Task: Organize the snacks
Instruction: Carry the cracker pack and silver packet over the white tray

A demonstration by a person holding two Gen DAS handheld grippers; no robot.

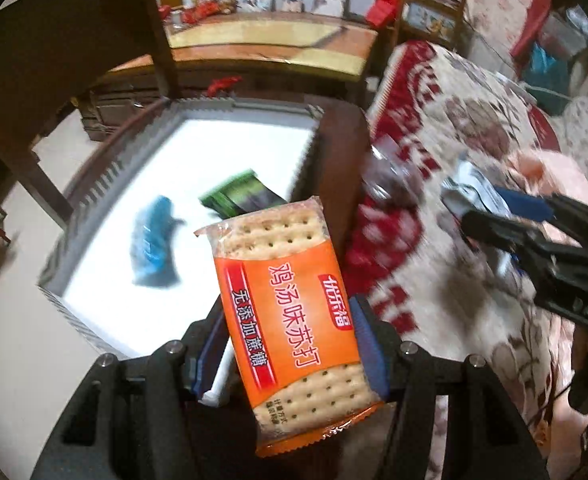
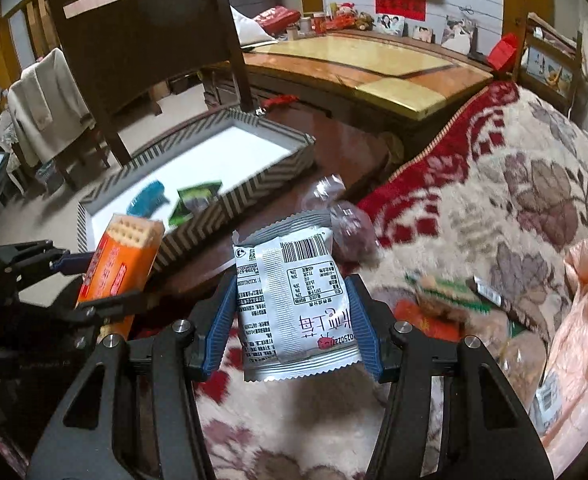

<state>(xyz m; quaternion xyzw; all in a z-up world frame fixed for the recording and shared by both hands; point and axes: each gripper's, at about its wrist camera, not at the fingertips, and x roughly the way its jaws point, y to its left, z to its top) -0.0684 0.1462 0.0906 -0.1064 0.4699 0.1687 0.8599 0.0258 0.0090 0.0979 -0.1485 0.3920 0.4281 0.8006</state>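
Observation:
My left gripper (image 1: 289, 344) is shut on an orange pack of soda crackers (image 1: 289, 300), held in the air over the near edge of a white tray (image 1: 249, 120) with a zigzag rim. A blue packet (image 1: 153, 252) and a green packet (image 1: 237, 196) lie in that tray. My right gripper (image 2: 294, 320) is shut on a silver snack packet (image 2: 289, 296), barcode side up, above the flowered blanket (image 2: 514, 184). In the right wrist view the left gripper (image 2: 105, 280) with the cracker pack (image 2: 121, 264) is at the left, beside the tray (image 2: 229, 196).
A clear-wrapped dark snack (image 2: 350, 228) lies at the blanket's edge near the tray. Several loose snacks (image 2: 446, 296) and a pink plastic bag (image 2: 586, 320) lie on the blanket at the right. A dark chair (image 2: 133, 48) and a wooden table (image 2: 358, 64) stand behind the tray.

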